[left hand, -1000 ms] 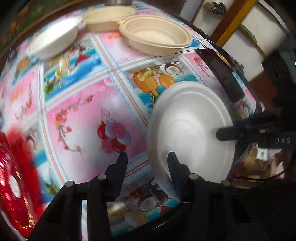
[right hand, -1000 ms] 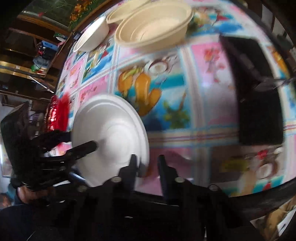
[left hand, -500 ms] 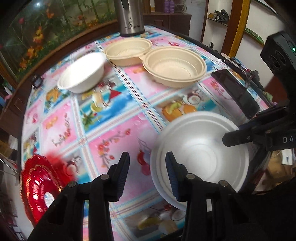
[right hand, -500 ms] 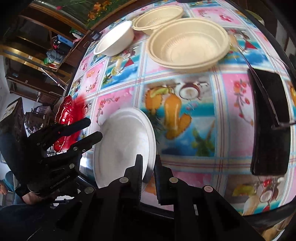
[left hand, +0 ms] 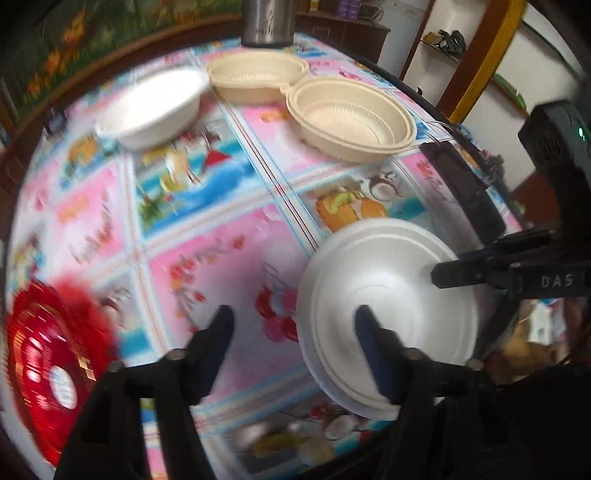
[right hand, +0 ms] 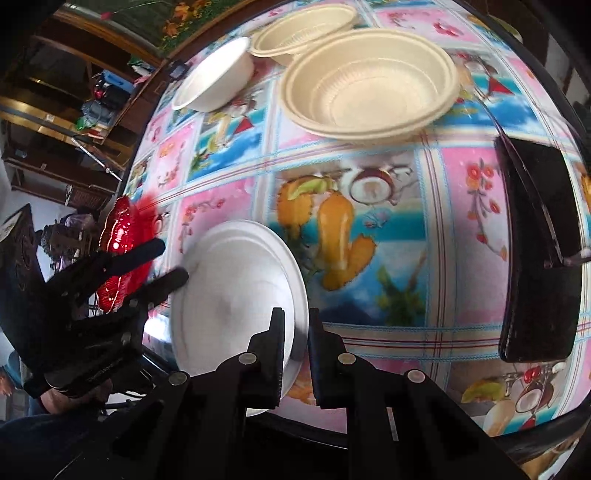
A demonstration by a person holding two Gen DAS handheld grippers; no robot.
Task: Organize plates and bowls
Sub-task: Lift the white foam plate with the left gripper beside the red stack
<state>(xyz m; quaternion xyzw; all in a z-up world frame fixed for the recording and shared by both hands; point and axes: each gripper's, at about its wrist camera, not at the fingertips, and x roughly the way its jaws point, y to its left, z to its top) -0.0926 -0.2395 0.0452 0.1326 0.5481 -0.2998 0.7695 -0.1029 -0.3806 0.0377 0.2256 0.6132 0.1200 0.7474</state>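
A white foam plate [left hand: 388, 295] is held tilted above the table's near edge; it also shows in the right wrist view [right hand: 236, 291]. My right gripper [right hand: 297, 332] is shut on the plate's rim. My left gripper [left hand: 293, 325] is open wide and empty, its right finger in front of the plate's left side. A white bowl [left hand: 151, 107] and two beige bowls [left hand: 351, 114] [left hand: 258, 75] stand at the far side. A red plate [left hand: 48, 354] lies at the left edge.
The table has a colourful patterned cloth [left hand: 207, 236]. A black phone-like slab [right hand: 539, 258] lies at the right side. A steel container [left hand: 267, 22] stands at the far edge behind the bowls.
My left gripper has opened wide and let go of the white plate. My right gripper still holds the plate's rim, and both views have shifted slightly.
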